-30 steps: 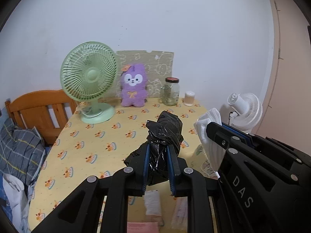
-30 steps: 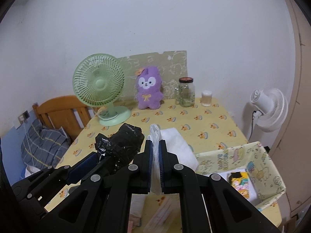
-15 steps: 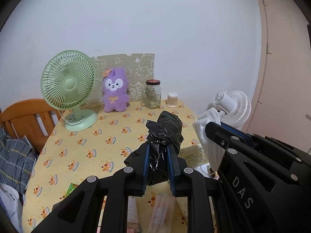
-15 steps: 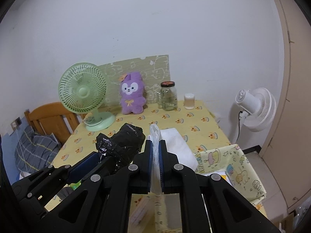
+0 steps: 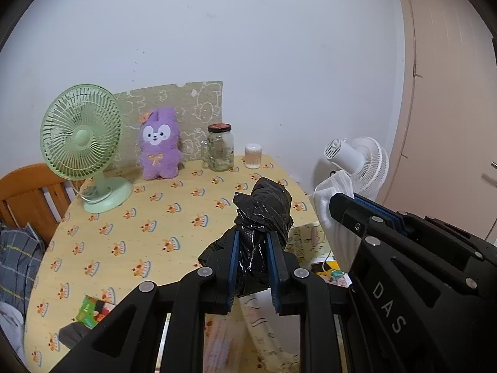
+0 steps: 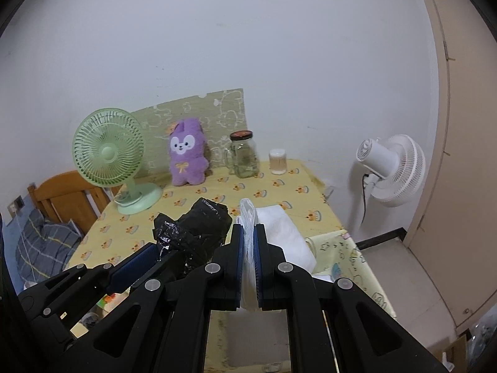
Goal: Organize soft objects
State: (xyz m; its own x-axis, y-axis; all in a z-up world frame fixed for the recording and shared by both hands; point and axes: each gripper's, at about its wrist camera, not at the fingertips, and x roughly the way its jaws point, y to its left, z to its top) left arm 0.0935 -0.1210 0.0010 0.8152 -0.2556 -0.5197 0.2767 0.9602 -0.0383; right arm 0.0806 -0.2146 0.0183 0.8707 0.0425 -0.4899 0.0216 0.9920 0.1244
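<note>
Black crumpled plastic bundle (image 5: 262, 217) clamped between blue pads of left gripper (image 5: 252, 267), held above yellow tablecloth (image 5: 149, 236). White folded cloth (image 6: 248, 239) pinched in right gripper (image 6: 247, 261), just beside the bundle. Beyond: green fan (image 5: 82, 140), purple plush (image 5: 160, 144), glass jar (image 5: 221, 147), small white cup (image 5: 253, 156). Patterned fabric bin (image 6: 351, 258) at table edge below, holding paper items; white fan (image 6: 393, 171) behind.
</note>
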